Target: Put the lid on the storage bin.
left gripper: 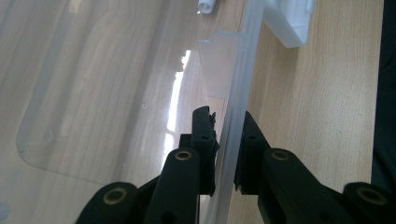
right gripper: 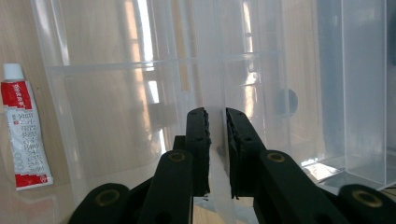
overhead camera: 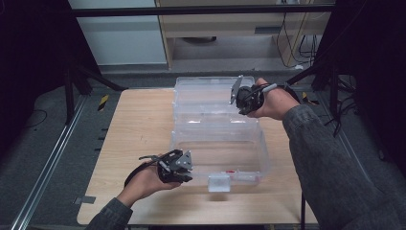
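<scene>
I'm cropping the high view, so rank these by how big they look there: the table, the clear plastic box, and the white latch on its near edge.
1. Table, largest.
2. Clear plastic box.
3. White latch, smallest.

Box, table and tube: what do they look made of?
Box: looks like clear, glossy hard plastic; the table grain shows through its walls and they catch light streaks. Table: light wood or wood-look laminate, matte, with straight printed-looking grain; cannot tell which. Tube: soft plastic or coated foil, red and white print, white cap; too flat a look to settle. Both claws pinch box walls.
</scene>
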The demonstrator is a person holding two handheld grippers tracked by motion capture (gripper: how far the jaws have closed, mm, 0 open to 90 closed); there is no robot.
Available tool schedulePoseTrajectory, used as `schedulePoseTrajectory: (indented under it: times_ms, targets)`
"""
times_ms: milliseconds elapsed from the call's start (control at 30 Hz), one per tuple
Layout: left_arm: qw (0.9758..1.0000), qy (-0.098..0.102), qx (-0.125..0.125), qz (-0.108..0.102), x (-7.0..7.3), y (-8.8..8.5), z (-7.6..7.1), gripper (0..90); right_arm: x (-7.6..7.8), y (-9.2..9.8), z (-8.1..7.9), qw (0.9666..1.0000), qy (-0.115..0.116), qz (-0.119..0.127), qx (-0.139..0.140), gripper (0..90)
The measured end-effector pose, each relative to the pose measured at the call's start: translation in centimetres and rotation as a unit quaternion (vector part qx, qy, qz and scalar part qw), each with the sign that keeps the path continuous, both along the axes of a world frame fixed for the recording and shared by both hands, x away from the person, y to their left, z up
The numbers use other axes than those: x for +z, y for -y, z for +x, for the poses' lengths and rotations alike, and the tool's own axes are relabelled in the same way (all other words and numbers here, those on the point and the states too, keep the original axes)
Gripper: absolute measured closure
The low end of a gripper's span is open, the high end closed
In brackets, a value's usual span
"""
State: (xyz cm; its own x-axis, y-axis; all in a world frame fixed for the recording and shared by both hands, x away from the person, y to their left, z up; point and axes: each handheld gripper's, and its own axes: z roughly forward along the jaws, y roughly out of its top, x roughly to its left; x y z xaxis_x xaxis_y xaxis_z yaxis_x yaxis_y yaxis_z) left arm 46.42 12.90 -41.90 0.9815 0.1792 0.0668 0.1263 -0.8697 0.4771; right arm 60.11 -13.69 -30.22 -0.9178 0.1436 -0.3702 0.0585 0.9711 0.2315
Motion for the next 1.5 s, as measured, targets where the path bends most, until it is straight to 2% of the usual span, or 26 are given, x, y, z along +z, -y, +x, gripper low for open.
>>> schedulePoseTrajectory:
  times_ms: [167, 300, 467, 667, 700, 733, 867, 900, 933, 967, 1100, 1200, 1233, 1300, 1333, 1467, 1500]
  targets:
    - [0.9999, -0.003, 0.011, -0.005, 0.0, 0.0, 0.0, 80.5, 0.2, -0.2, -0.2, 0.9999, -0.003, -0.009, 0.014, 83.7]
    - [0.9996, -0.004, 0.019, -0.018, -0.2, -0.3, -0.1, 80.2, 0.5, -0.5, -0.7, 0.9997, -0.005, -0.015, 0.018, 85.3]
    - [0.9995, -0.004, 0.018, -0.024, -0.3, -0.4, -0.1, 80.2, 0.7, -0.5, -1.0, 0.9997, -0.008, -0.008, 0.021, 86.2]
    - [0.9993, -0.005, 0.023, -0.028, -0.3, -0.4, -0.2, 79.9, 1.3, -0.7, -2.4, 0.9995, -0.012, -0.006, 0.028, 87.0]
    - [0.9982, -0.02, 0.046, -0.034, -0.4, -0.4, -0.5, 79.9, 1.3, -0.6, -2.7, 0.9995, -0.011, -0.003, 0.031, 87.1]
    - [0.9978, -0.023, 0.051, -0.035, -0.4, -0.4, -0.6, 79.9, 1.5, -0.6, -3.4, 0.9993, -0.012, -0.004, 0.036, 87.2]
    - [0.9983, -0.017, 0.044, -0.034, -0.4, -0.4, -0.4, 79.8, 1.5, -0.6, -4.1, 0.9991, -0.008, 0.0, 0.041, 87.1]
    - [0.9988, -0.011, 0.033, -0.033, -0.4, -0.4, -0.2, 79.8, 1.5, -0.5, -4.2, 0.9992, -0.004, -0.003, 0.041, 86.7]
    - [0.9988, -0.011, 0.033, -0.033, -0.4, -0.4, -0.2, 79.8, 1.5, -0.5, -4.2, 0.9992, -0.004, -0.003, 0.041, 86.7]
    - [0.9983, -0.015, 0.045, -0.033, -0.4, -0.3, -0.2, 79.8, 1.5, -0.5, -4.1, 0.9992, -0.002, -0.004, 0.04, 86.4]
    - [0.9975, -0.015, 0.06, -0.035, -0.4, 0.0, 0.5, 79.3, 1.4, -0.4, -2.7, 0.9995, 0.0, -0.005, 0.031, 86.0]
    - [0.998, -0.01, 0.053, -0.032, -0.4, 0.0, 1.1, 79.1, 1.4, -0.5, -2.3, 0.9995, 0.004, -0.007, 0.03, 85.9]
    - [0.9974, -0.016, 0.059, -0.038, -0.4, 0.0, 1.3, 79.1, 1.4, -0.6, -2.2, 0.9996, 0.006, -0.007, 0.028, 86.0]
    - [0.9976, -0.012, 0.057, -0.037, -0.4, 0.0, 1.3, 79.0, 1.4, -0.6, -2.3, 0.9995, 0.008, -0.007, 0.03, 86.3]
    - [0.9987, -0.001, 0.038, -0.033, -0.4, -0.1, 1.6, 78.9, 1.4, -0.5, -2.4, 0.9994, 0.01, -0.003, 0.033, 86.5]
    - [0.9986, -0.003, 0.039, -0.034, -0.4, -0.1, 1.6, 78.9, 1.5, -0.5, -3.0, 0.9992, 0.013, 0.0, 0.037, 86.7]
    - [0.9986, -0.002, 0.04, -0.035, -0.4, 0.0, 1.6, 78.7, 1.5, -0.4, -3.6, 0.9991, 0.015, 0.0, 0.04, 86.8]
